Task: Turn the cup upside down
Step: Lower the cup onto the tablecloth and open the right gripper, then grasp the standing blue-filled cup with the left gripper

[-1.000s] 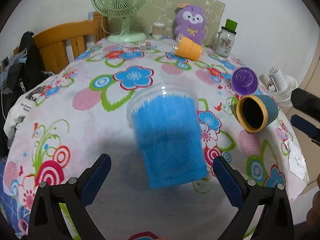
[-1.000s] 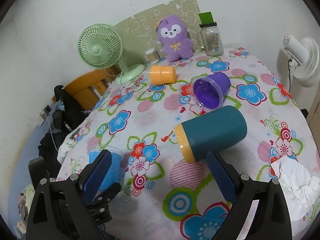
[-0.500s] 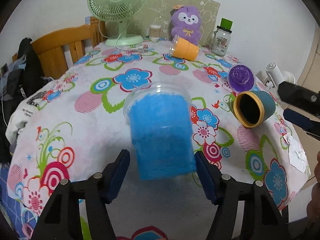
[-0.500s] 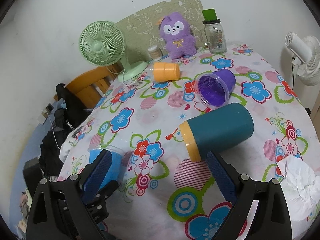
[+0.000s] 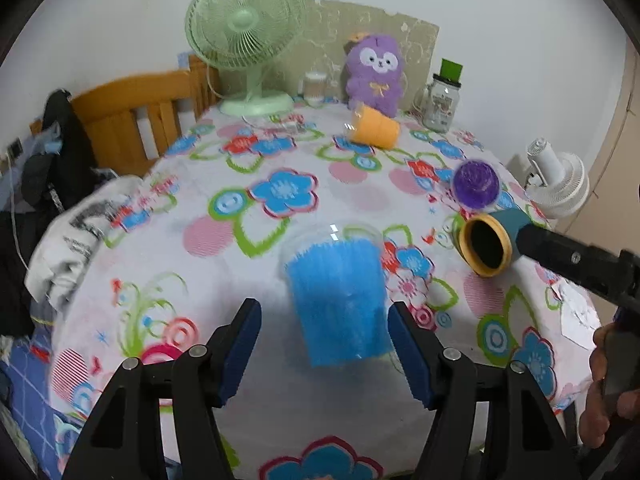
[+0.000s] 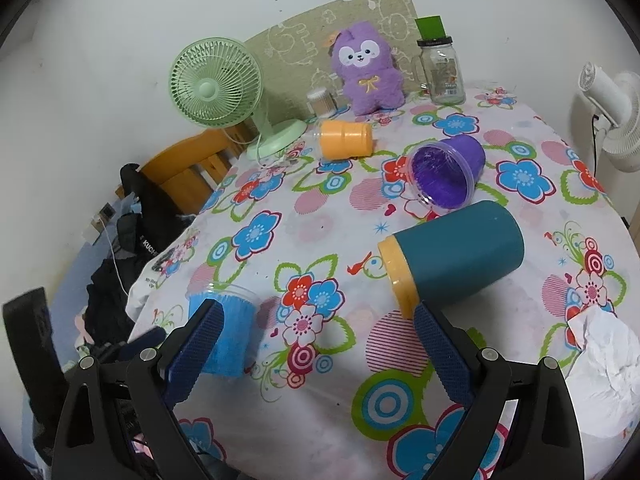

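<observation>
Flower-printed cloth covers the surface (image 5: 280,420), on which the blue cup (image 5: 340,296) stands near the front edge, long axis upright, wide rim uppermost. Left gripper (image 5: 324,344), the nearer, holds its fingers open astride the cup's base, right pad apparently touching. Right gripper (image 6: 316,352) hangs open beside the teal cup (image 6: 460,260).

The blue cup (image 5: 338,296) is see-through plastic with blue stuff inside. It stands upside down near the front edge of the table, its clear rim touching the flowery cloth and its flat bottom on top. The teal cup (image 6: 456,262) with a yellow rim lies on its side. The purple cup (image 6: 446,176) lies tipped over behind it. The orange cup (image 6: 346,140) lies on its side, far back.
</observation>
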